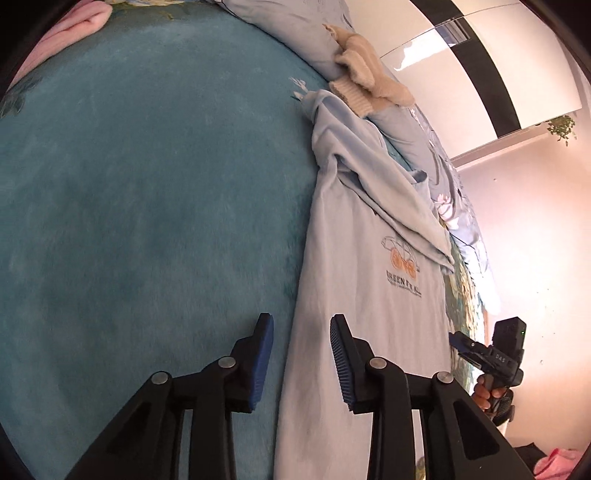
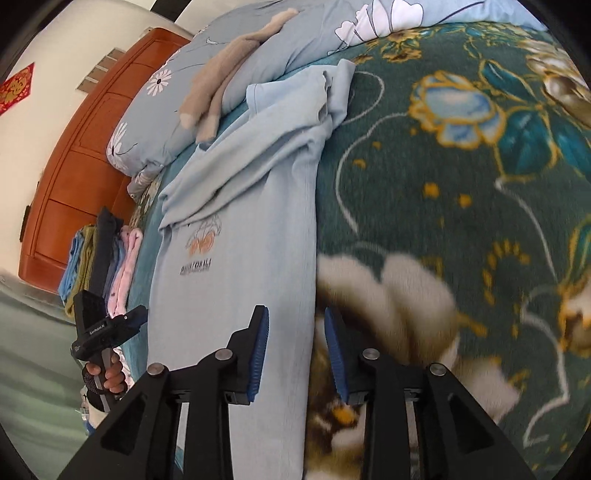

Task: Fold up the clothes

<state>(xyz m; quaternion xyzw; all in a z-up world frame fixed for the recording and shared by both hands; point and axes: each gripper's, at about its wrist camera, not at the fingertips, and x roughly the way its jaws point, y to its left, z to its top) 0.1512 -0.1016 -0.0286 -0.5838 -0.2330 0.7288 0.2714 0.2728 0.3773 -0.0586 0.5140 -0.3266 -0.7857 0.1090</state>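
A light blue T-shirt (image 1: 369, 258) with an orange chest print lies stretched out lengthwise on the teal blanket (image 1: 147, 184), its sleeves folded in over the chest. It also shows in the right wrist view (image 2: 240, 240). My left gripper (image 1: 301, 354) is open and empty, its jaws straddling the shirt's left edge near the hem. My right gripper (image 2: 291, 350) is open and empty, its jaws straddling the shirt's right edge near the hem. Each gripper shows in the other's view: the right gripper (image 1: 480, 350) and the left gripper (image 2: 122, 325).
A cream garment (image 1: 365, 85) lies on a pale blue floral pillow (image 2: 166, 122) beyond the shirt's collar. A stack of folded clothes (image 2: 103, 258) sits by the wooden headboard (image 2: 81, 155). A pink garment (image 1: 66, 33) lies at the far left. The blanket has a floral pattern (image 2: 461, 166) on the right.
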